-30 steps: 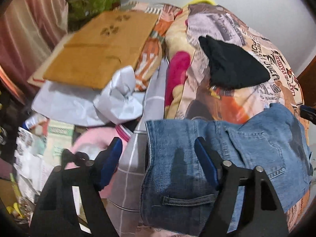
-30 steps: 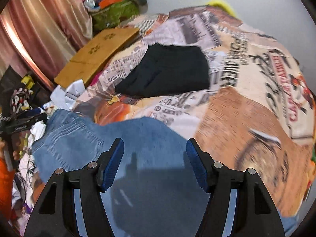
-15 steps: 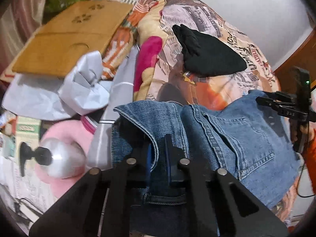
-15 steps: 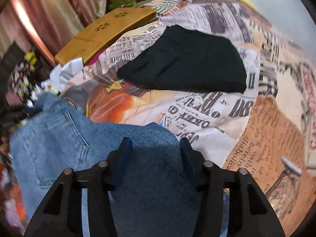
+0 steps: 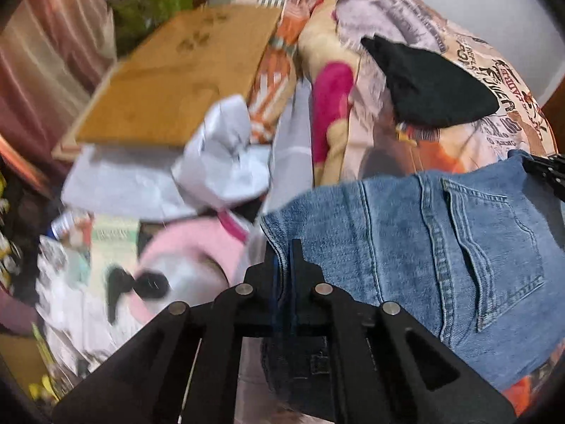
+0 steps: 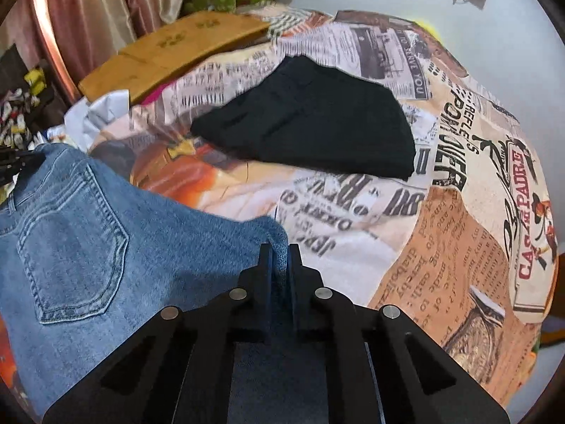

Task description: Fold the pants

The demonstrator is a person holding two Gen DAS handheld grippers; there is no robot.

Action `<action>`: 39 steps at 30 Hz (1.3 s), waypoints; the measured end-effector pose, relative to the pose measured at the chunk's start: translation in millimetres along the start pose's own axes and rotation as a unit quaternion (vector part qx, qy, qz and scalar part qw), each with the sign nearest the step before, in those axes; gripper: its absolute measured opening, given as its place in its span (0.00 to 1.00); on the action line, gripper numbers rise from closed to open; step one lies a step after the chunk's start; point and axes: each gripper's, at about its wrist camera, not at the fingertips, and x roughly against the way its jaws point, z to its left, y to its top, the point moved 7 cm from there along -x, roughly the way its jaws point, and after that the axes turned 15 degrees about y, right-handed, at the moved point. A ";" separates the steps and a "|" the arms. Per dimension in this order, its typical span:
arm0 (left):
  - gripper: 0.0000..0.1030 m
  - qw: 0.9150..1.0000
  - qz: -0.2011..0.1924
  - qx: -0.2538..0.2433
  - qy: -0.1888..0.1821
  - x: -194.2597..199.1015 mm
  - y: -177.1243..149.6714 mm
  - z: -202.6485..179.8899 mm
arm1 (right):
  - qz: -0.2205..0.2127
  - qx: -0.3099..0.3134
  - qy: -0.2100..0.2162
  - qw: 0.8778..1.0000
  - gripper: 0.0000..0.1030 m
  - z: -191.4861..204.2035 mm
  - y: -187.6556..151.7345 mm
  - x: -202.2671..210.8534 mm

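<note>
Blue denim jeans [image 5: 423, 247] lie at the near edge of a bed with a newspaper-print cover [image 6: 441, 212], back pocket up. My left gripper [image 5: 284, 251] is shut on the jeans' waistband corner at the left. My right gripper [image 6: 280, 258] is shut on a raised fold of the jeans [image 6: 106, 247] at their right edge. The other gripper's black tip shows at the far edge of each wrist view.
A folded black garment [image 6: 317, 120] lies on the bed beyond the jeans. A wooden board [image 5: 176, 81], crumpled white paper [image 5: 219, 162], a pink item [image 5: 190, 247] and floor clutter sit to the left. Curtains [image 6: 88, 17] hang at the far left.
Both grippers went from open over the jeans to shut on the denim. The left closed on the waistband corner, the right on the far edge, which is now lifted slightly.
</note>
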 end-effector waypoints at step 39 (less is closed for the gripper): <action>0.43 0.955 0.097 0.189 -0.205 29.5 -62.6 -43.9 | -0.099 -0.136 0.046 0.985 0.51 4.1 -175.6 104.1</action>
